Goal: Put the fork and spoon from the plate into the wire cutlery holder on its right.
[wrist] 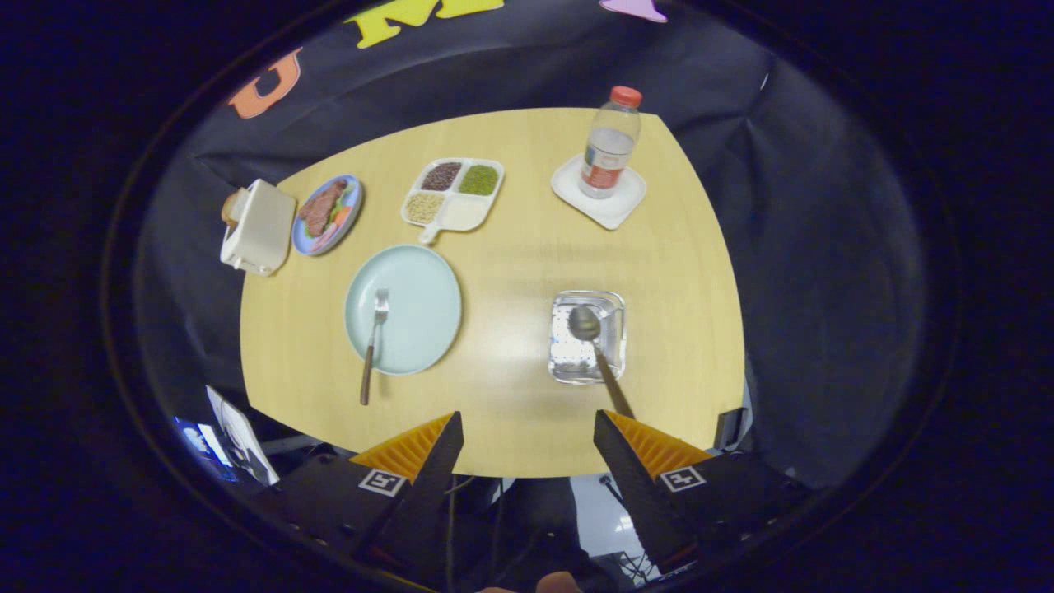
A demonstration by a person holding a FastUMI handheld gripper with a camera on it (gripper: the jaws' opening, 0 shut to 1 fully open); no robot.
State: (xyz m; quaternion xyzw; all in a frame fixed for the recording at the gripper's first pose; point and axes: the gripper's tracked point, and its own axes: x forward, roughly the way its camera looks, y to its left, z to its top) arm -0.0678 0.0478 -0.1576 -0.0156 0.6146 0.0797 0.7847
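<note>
A pale blue plate (420, 288) lies on the wooden table, well ahead of my left finger. A fork (373, 342) with a brown handle rests on it, tines pointing away, handle hanging over the plate's near rim. To the plate's right stands the wire cutlery holder (611, 362). A spoon (586, 325) leans in it, bowl up, its brown handle sticking out toward my right finger. My gripper (527, 428) is high above the table's near edge, open, nothing between its fingers.
Beyond the plate sit a white divided tray of grains (453, 196), a blue dish of food (328, 214) and a white toaster (259, 229). A red-capped bottle (609, 144) stands on a white coaster (599, 196) at the far right.
</note>
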